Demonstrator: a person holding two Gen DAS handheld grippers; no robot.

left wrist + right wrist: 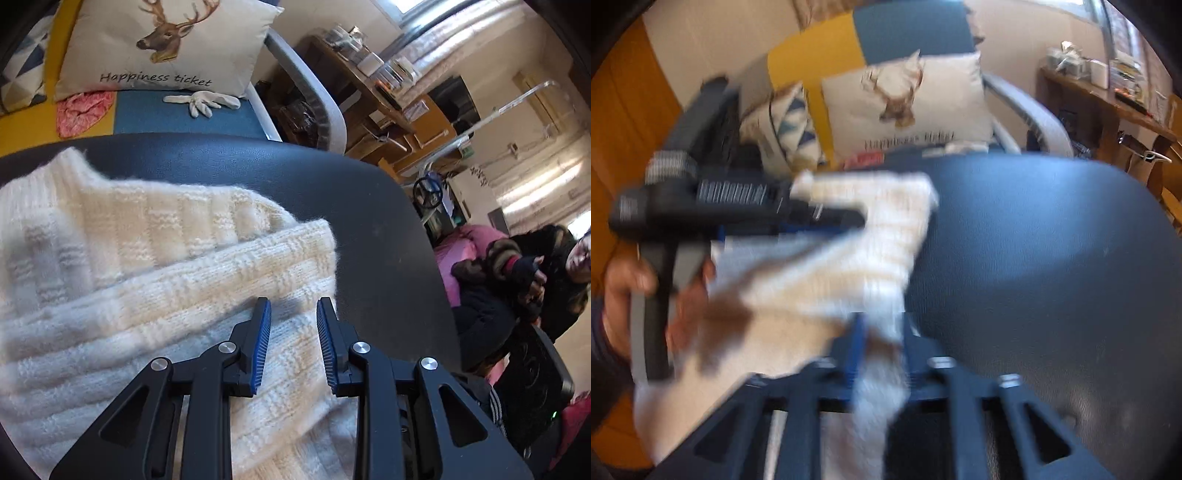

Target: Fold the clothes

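A cream knitted sweater (147, 266) lies partly folded on a dark leather surface (332, 184). My left gripper (293, 314) is open and hovers just above the sweater's right edge, holding nothing. In the blurred right wrist view, my right gripper (881, 332) is shut on a bunch of the sweater (849, 258) and lifts it off the dark surface (1052, 258). The left gripper (849, 221) shows there too, over the sweater at the left, held by a hand (624, 280).
Behind the dark surface is a sofa with a deer cushion (162, 48), a white glove (203, 101) and a pink cloth (83, 112). A wooden shelf with clutter (369, 74) stands at the right. A seated person (535, 280) is at the far right.
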